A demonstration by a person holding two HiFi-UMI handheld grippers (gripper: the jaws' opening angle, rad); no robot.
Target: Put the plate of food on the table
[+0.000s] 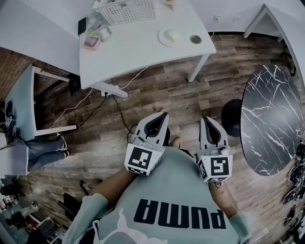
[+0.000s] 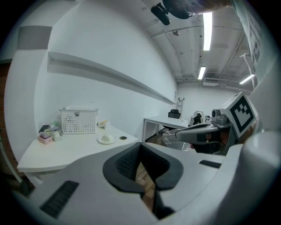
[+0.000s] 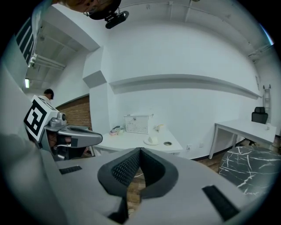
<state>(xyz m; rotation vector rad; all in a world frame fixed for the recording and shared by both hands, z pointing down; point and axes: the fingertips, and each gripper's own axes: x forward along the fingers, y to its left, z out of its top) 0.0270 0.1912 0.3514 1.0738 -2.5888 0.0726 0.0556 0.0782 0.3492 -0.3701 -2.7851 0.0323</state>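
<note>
Plate of food (image 1: 169, 36) on the white table (image 1: 138, 52), top of my head view; both grippers shut and empty.

The plate carries a pale mound and sits near the table's right end, just beside a small round dish (image 1: 195, 39). A white perforated basket (image 1: 127, 10) stands at the top edge, and I cannot make out its contents. A pink box (image 1: 91, 42) lies at the upper left. A power strip (image 1: 114, 89) and cables lie on the wooden floor between me and the table. A black marbled table (image 1: 271, 119) fills the right side. I hold the left gripper (image 1: 163, 115) and right gripper (image 1: 206, 120) close to my chest at lower centre, pointing toward the table, each with its jaws pressed together on nothing.
</note>
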